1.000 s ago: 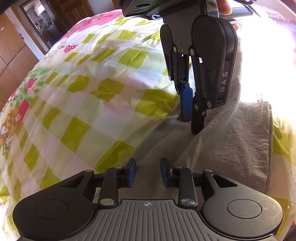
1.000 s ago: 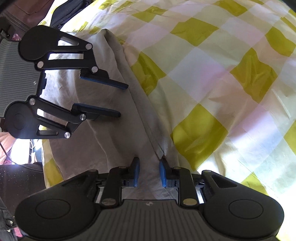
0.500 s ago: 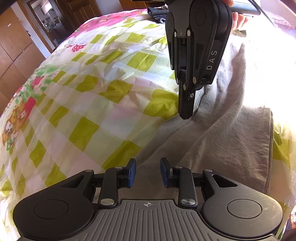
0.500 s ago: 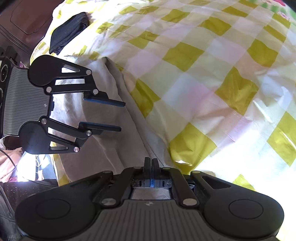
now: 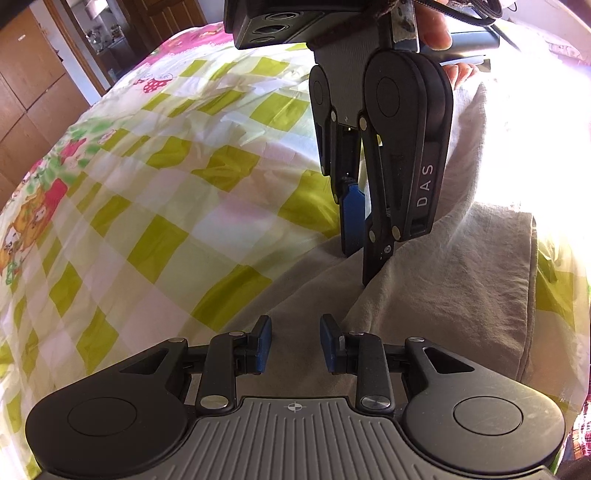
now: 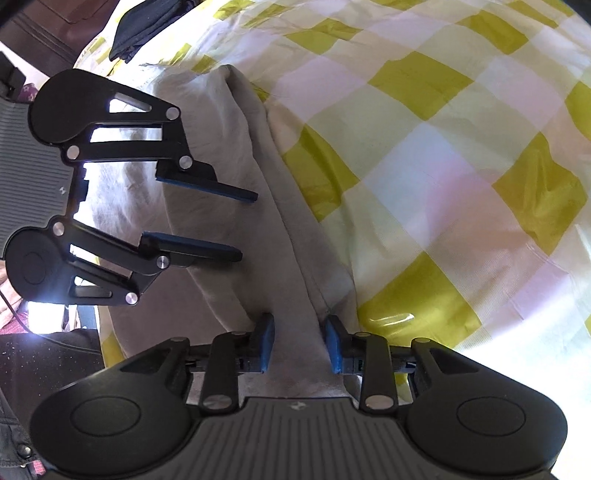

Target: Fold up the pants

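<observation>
Beige-grey pants [image 5: 436, 291] lie folded on a bed with a yellow-green checked sheet [image 5: 177, 206]. They also show in the right wrist view [image 6: 236, 236]. My left gripper [image 5: 295, 341] is open and empty over the pants' near edge; it also shows in the right wrist view [image 6: 245, 225], at the left. My right gripper [image 6: 300, 341] is open, its jaws standing either side of a fold of the pants' edge. In the left wrist view the right gripper [image 5: 360, 266] points down onto the pants.
A dark folded garment [image 6: 147, 22] lies at the bed's far corner. Wooden cabinets [image 5: 33, 96] and a doorway stand beyond the bed on the left. Strong sunlight washes out the right side [image 5: 524, 122].
My right gripper was shut half a second ago and has now opened again over the pants' edge. The left gripper has stayed open and almost still.
</observation>
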